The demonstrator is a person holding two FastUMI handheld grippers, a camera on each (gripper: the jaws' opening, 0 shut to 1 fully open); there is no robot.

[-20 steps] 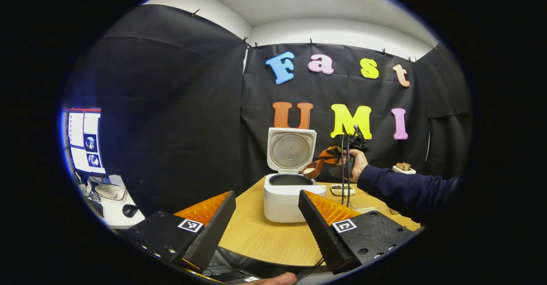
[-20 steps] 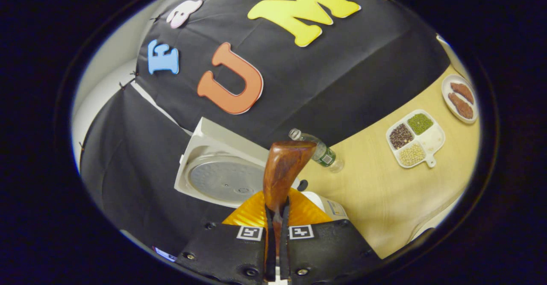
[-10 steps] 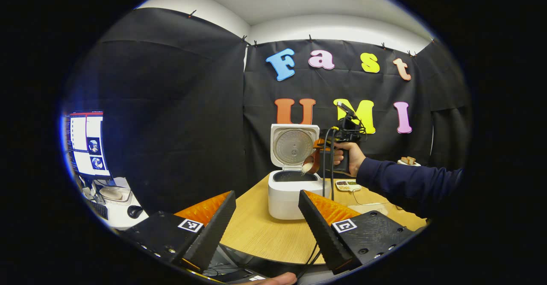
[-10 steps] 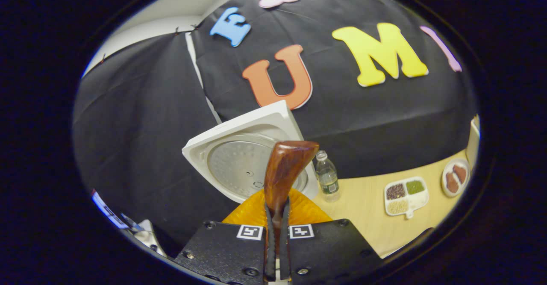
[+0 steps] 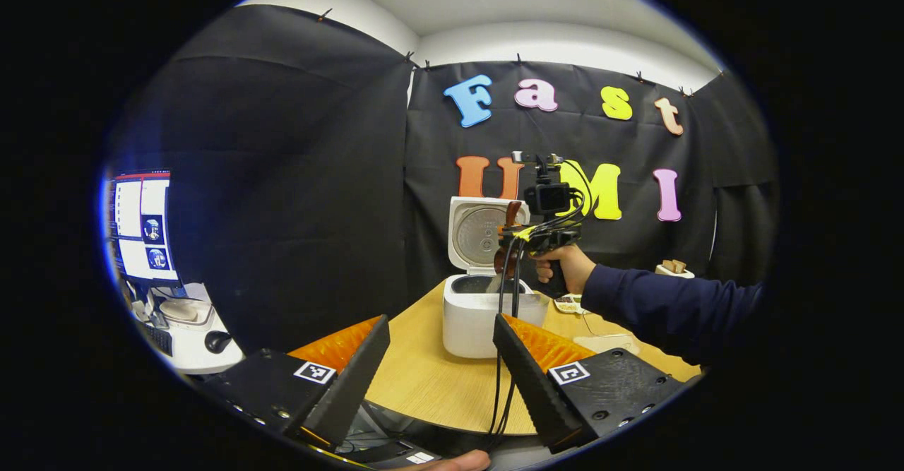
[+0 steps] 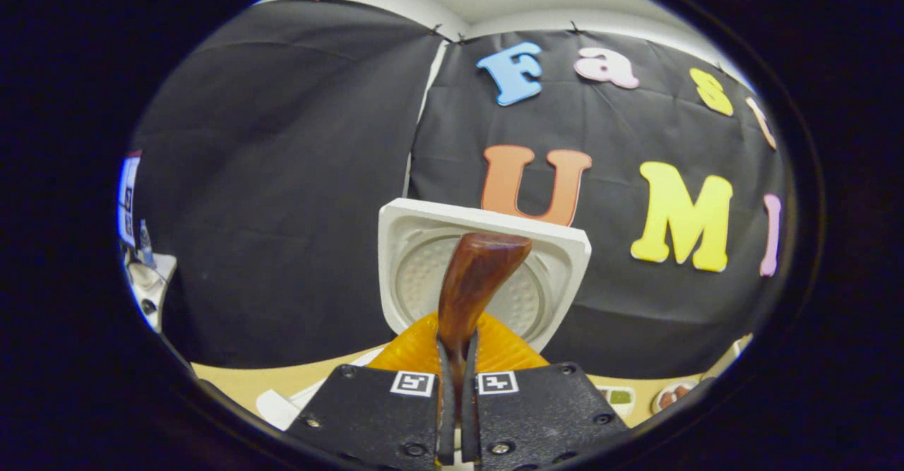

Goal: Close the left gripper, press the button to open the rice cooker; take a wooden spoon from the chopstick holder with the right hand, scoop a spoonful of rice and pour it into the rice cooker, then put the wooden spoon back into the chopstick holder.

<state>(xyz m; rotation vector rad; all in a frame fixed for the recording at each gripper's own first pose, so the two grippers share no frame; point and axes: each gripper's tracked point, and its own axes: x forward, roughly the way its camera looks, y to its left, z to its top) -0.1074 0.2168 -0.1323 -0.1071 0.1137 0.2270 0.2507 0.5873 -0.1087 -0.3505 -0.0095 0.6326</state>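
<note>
We have the rice cooker [image 5: 486, 300] open on the tabletop [image 5: 431, 386], our right gripper [image 6: 456, 400] clamps the wooden spoon [image 6: 472, 289] above it, pouring apparently underway, returning it remains, left gripper [image 5: 441, 358] gaping empty.

White rice cooker [image 5: 472, 316], its raised lid [image 6: 487, 273] white too, with a grey dimpled metal disc inside. In front of that lid, the wooden spoon [image 6: 472, 287] shows glossy reddish-brown with darker grain. Under the cooker, the surface [image 5: 431, 386] is pale yellow wood. Right of it, a navy sleeve [image 5: 664, 308].
</note>
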